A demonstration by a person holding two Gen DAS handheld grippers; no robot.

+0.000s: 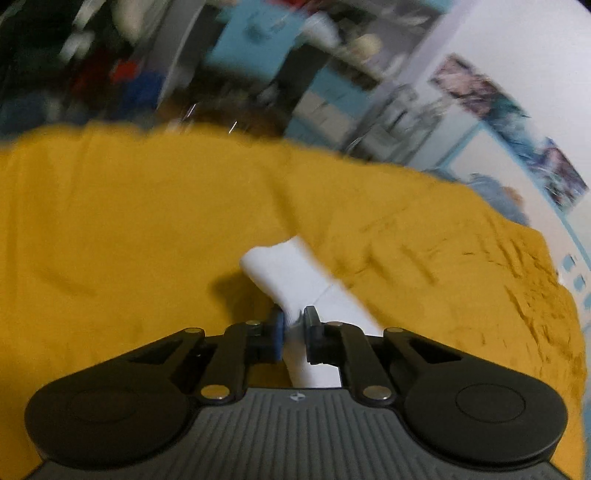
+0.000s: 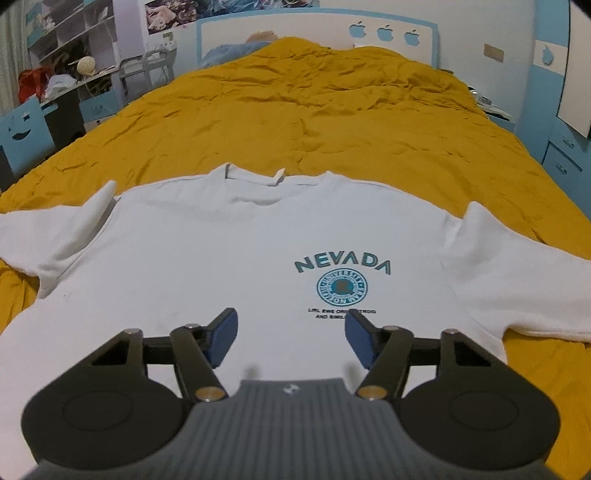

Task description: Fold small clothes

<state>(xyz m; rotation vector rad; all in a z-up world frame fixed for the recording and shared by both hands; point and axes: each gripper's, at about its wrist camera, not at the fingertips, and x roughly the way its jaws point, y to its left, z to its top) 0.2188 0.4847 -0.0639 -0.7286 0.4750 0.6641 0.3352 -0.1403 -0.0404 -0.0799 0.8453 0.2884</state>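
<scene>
Your left gripper [image 1: 293, 325] has its jaws nearly closed, pinching a strip of white fabric [image 1: 295, 273] between the blue pads. From the left wrist camera you see only that strip: it runs from under the gripper body, through the jaws, and out ahead of them, ending in a rounded edge lifted over the yellow bedspread [image 1: 129, 229]. This view is motion-blurred, so you cannot tell from it alone which part of the garment you are holding, and the room beyond the bed is just smears of blue and grey.

Your right gripper [image 2: 290, 338] shows you what the left camera cannot. Its jaws stand wide apart and hold nothing. Beneath and ahead of them the white T-shirt [image 2: 207, 258] lies spread face up on the bedspread, collar farthest from the jaws, one sleeve out to each side. The teal NEVADA print [image 2: 341, 266] and round seal sit just ahead of the right-hand finger [image 2: 360, 341], which overlaps the small black lettering below the seal. Far beyond the jaws, past the rumpled bedspread, stands a blue and white headboard [image 2: 388, 33] with apple cut-outs, and shelves [image 2: 70, 29] off to the left.
</scene>
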